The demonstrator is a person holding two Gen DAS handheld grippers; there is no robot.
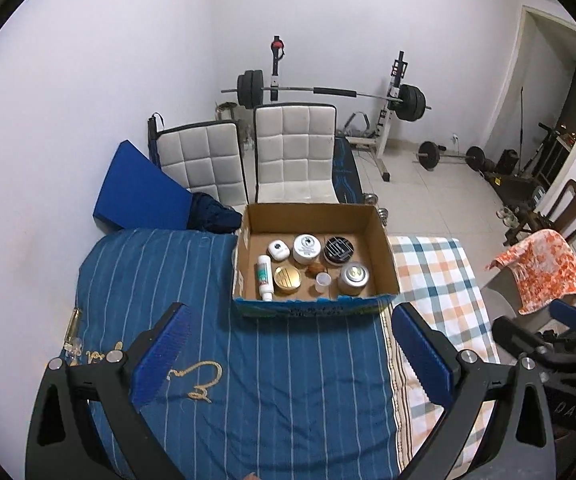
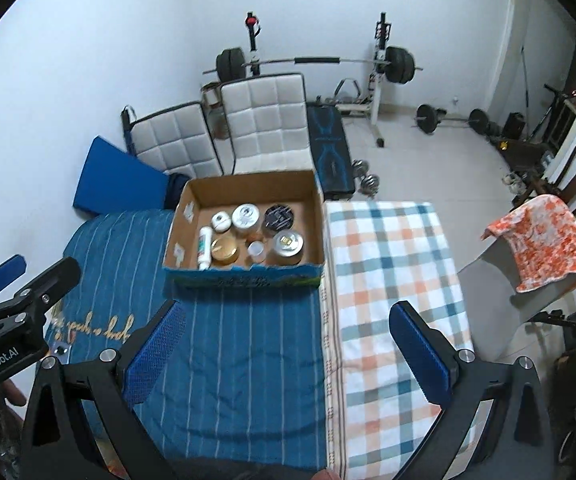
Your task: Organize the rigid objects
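Claws (image 1: 288, 356) (image 2: 284, 354) spread; chairs (image 1: 294, 152) behind box (image 1: 384, 248).

Barbell rack (image 1: 330, 92), chairs (image 1: 294, 152), towel (image 1: 538, 272).

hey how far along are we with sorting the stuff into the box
Looks nearly done: the open cardboard box holds the white tube, gold-lidded tin, black round jar and other containers. Left gripper and right gripper are both open and empty. Left: possibly the small metallic item at the blue bedspread's edge.
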